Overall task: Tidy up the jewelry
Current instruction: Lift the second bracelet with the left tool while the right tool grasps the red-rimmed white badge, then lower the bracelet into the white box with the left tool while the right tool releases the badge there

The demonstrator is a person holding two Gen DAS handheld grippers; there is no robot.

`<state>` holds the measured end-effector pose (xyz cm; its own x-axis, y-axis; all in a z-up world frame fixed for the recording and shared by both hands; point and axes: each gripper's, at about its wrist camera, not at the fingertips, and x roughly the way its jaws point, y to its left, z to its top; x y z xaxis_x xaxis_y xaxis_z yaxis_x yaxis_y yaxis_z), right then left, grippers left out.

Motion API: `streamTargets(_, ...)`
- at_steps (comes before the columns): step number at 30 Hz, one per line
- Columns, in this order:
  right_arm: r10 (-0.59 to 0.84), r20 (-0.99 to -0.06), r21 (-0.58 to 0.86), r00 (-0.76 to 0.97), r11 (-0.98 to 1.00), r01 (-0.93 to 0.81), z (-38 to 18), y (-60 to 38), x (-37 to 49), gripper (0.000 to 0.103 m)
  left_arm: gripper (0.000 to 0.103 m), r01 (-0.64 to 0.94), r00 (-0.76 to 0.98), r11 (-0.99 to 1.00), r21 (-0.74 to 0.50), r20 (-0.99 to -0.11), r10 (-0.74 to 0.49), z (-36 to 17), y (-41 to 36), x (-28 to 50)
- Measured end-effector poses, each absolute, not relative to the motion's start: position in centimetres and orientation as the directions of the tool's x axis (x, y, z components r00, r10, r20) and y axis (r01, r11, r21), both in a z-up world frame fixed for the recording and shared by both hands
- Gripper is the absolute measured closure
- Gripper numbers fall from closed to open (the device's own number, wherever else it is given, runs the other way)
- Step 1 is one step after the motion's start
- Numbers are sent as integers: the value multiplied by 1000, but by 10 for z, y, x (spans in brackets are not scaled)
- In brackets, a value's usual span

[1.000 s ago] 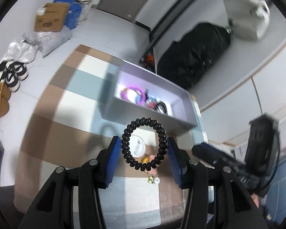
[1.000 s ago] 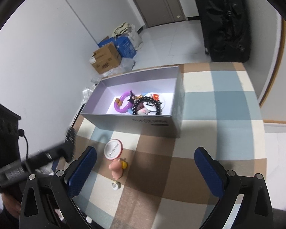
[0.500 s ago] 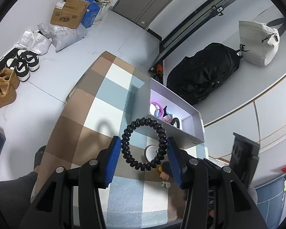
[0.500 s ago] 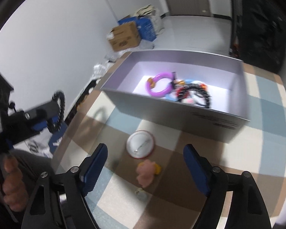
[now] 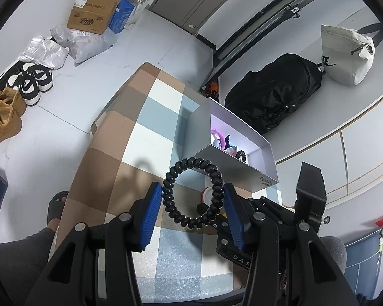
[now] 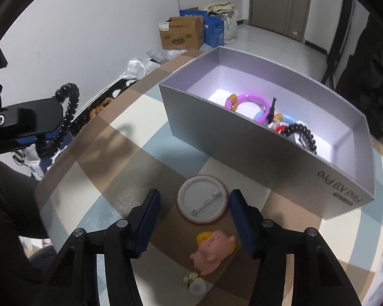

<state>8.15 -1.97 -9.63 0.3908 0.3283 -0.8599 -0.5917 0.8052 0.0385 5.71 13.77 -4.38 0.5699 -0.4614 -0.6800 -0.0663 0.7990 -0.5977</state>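
Note:
My left gripper point(image 5: 192, 206) is shut on a black spiral hair tie point(image 5: 191, 191) and holds it above the checked table; it also shows at the left of the right wrist view point(image 6: 61, 119). The grey box point(image 6: 242, 153) holds a purple ring point(image 6: 245, 100), a black spiral tie point(image 6: 301, 134) and other pieces. My right gripper point(image 6: 195, 213) is open, low over a round white badge with a red rim point(image 6: 203, 202), its fingers on either side. A pink pig figure point(image 6: 213, 251) and a small white piece point(image 6: 195, 283) lie just in front of the badge.
The checked table point(image 5: 150, 137) ends at the left. On the floor beyond are shoes point(image 5: 18, 89), cardboard boxes point(image 5: 94, 12) and plastic bags. A black backpack point(image 5: 275, 94) and a white bag point(image 5: 349, 53) hang by the wall behind the box.
My right gripper has come down and forward over the white badge and narrowed. My left gripper has swung away to the left with the hair tie, further from the box.

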Motion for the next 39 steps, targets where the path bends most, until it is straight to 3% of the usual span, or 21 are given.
streamTargets(3, 309, -861, 1, 403, 794, -608, -96, -17, 80, 61, 60, -68, 565, 797, -600, -682, -465, -45, 138, 58)
streamTargets(17, 389, -833, 95, 394, 801, -592, -82, -24, 80, 61, 60, -47, 568, 829, -557, -697, -437, -42, 127, 59)
streamTargets(39, 557, -690, 311, 461, 804, -507, -17, -78, 92, 61, 60, 22, 590, 857, -515, -685, -427, -20, 77, 91)
